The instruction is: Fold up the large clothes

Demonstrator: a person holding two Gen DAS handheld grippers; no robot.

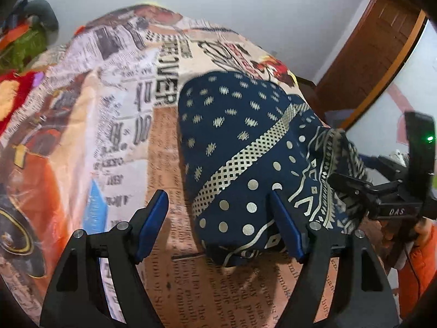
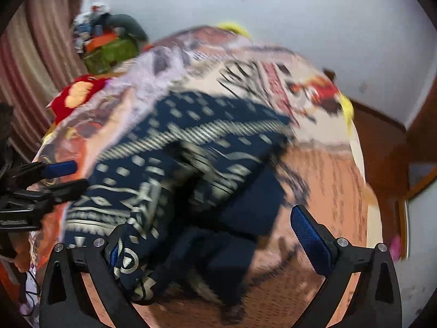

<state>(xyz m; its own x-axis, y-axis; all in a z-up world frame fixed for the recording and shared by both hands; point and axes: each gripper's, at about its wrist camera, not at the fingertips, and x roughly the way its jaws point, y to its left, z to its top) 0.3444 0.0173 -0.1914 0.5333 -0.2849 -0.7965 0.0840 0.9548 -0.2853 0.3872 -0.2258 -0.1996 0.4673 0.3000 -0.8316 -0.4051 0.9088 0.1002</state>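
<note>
A navy cloth with a pale dot-and-band pattern (image 1: 240,142) lies folded in a thick bundle on a bed covered by a newspaper-print sheet (image 1: 131,114). My left gripper (image 1: 217,195) is open over the bundle's near corner; its right finger (image 1: 286,227) rests against the cloth and the left one is over bare sheet. My right gripper (image 1: 344,184) sits at the bundle's right edge. In the blurred right wrist view the cloth (image 2: 191,142) lies between the wide-open jaws of the right gripper (image 2: 207,218), bunched against its left finger. The left gripper (image 2: 77,175) shows at the left edge.
A pile of clothes (image 2: 109,46) and a red and yellow item (image 2: 76,93) sit at the bed's far left, beside a striped curtain (image 2: 27,68). A wooden door (image 1: 368,54) stands to the right. An orange sleeve (image 1: 420,259) is behind the right gripper.
</note>
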